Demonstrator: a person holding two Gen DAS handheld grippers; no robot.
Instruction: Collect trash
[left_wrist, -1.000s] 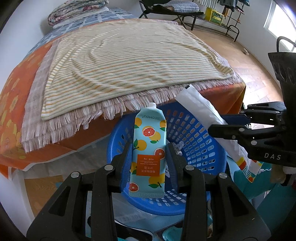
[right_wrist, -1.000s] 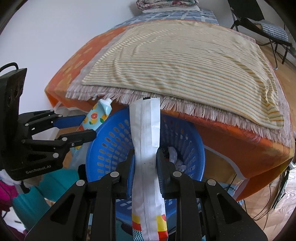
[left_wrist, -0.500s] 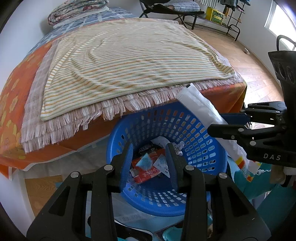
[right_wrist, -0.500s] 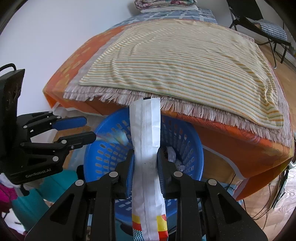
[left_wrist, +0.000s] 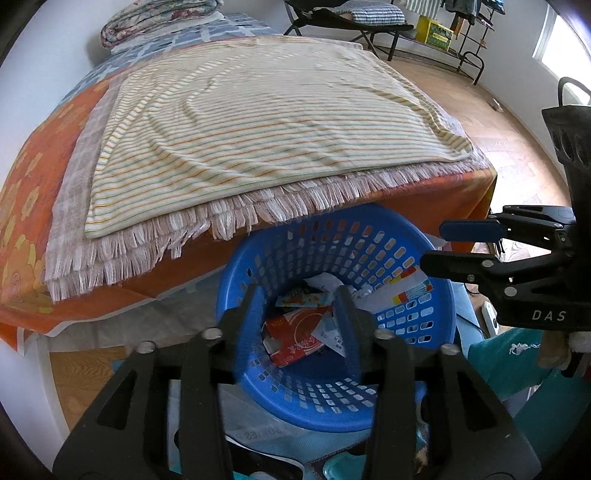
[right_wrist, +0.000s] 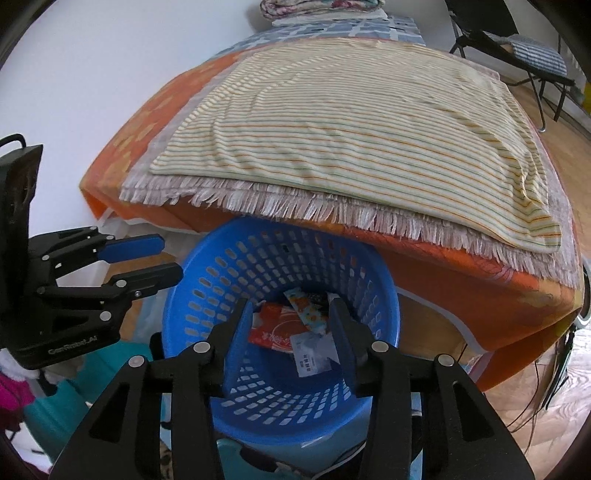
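Observation:
A blue perforated basket (left_wrist: 369, 236) (right_wrist: 229, 266) stands by the bed's near edge. It holds trash: a red-and-white packet (left_wrist: 295, 336) (right_wrist: 273, 330), the orange-print carton (left_wrist: 304, 299) (right_wrist: 310, 314), a white wrapper with red and yellow blocks (left_wrist: 402, 288) and a white label (right_wrist: 312, 354). My left gripper (left_wrist: 301, 317) is open and empty over the basket; it also shows in the right wrist view (right_wrist: 159, 258). My right gripper (right_wrist: 290, 328) is open and empty over the basket, and shows in the left wrist view (left_wrist: 443, 243).
The bed (left_wrist: 258, 110) (right_wrist: 351, 110) with a striped cloth, fringed blanket and orange cover fills the space beyond the basket. Folded quilts (left_wrist: 159, 18) lie at its far end. A folding cot (left_wrist: 351, 18) and wood floor (left_wrist: 498, 122) are at the right.
My left gripper let go of the orange-print carton, which fell into the basket. My right gripper then opened and the long white wrapper dropped in too.

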